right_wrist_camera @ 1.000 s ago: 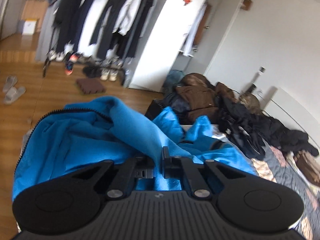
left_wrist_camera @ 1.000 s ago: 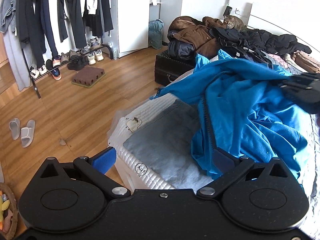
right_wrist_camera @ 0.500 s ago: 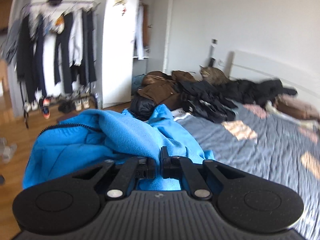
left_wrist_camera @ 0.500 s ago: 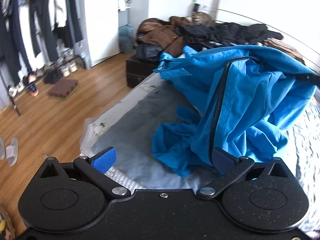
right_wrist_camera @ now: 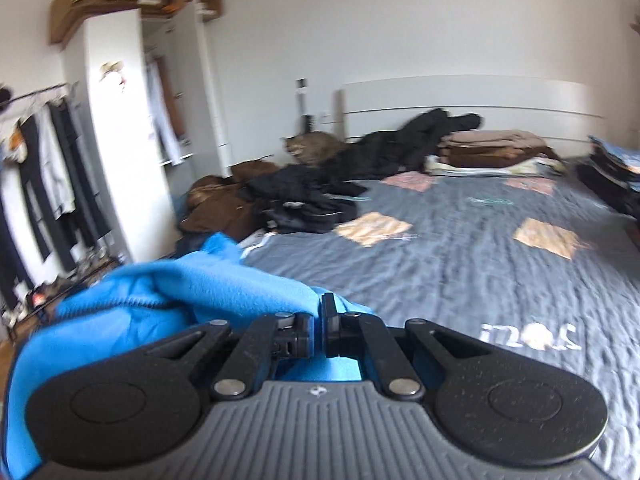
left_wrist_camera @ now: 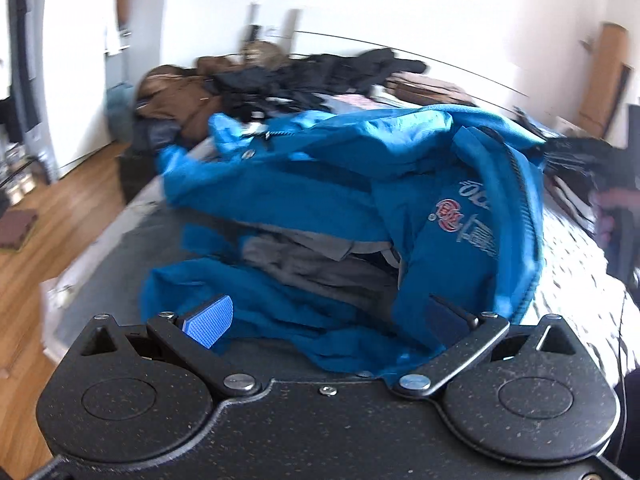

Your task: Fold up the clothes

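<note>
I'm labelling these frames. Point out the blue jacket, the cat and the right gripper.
blue jacket (left_wrist_camera: 460, 216): left wrist view, chest logo.
cat (right_wrist_camera: 316, 148): right wrist view, its back.
right gripper (right_wrist_camera: 319, 322): right wrist view, between fingertips.

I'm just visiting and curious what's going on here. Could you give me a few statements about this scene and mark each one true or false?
1. The right gripper is clamped on the blue jacket. True.
2. The left gripper is shut. False: its jaws stand wide open.
3. A cat sits among the dark clothes near the headboard. True.
4. The jacket lies neatly folded. False: it is bunched up on the bed.
</note>
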Demonstrator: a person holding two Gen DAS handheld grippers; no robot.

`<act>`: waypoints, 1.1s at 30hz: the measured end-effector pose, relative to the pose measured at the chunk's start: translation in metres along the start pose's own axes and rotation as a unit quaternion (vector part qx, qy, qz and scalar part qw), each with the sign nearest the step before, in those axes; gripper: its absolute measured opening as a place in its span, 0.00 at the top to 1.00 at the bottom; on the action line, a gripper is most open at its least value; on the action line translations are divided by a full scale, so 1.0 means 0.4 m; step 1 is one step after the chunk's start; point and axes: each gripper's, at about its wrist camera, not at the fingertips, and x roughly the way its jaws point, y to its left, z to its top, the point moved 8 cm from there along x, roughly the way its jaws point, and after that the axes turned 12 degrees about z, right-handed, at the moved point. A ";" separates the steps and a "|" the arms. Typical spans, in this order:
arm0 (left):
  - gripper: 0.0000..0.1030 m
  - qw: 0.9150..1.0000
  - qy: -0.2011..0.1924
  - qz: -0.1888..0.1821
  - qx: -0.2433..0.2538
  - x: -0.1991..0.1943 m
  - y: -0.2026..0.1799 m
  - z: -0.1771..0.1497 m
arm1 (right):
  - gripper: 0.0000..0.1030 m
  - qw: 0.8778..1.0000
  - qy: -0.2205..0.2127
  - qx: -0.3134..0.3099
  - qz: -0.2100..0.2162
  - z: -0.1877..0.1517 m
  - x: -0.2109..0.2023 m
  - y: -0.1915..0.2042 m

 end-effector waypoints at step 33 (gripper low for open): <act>0.00 0.998 0.009 -0.052 0.045 0.046 -0.172 -0.037 | 0.06 0.951 0.114 -0.273 0.092 -0.176 -0.138 0.224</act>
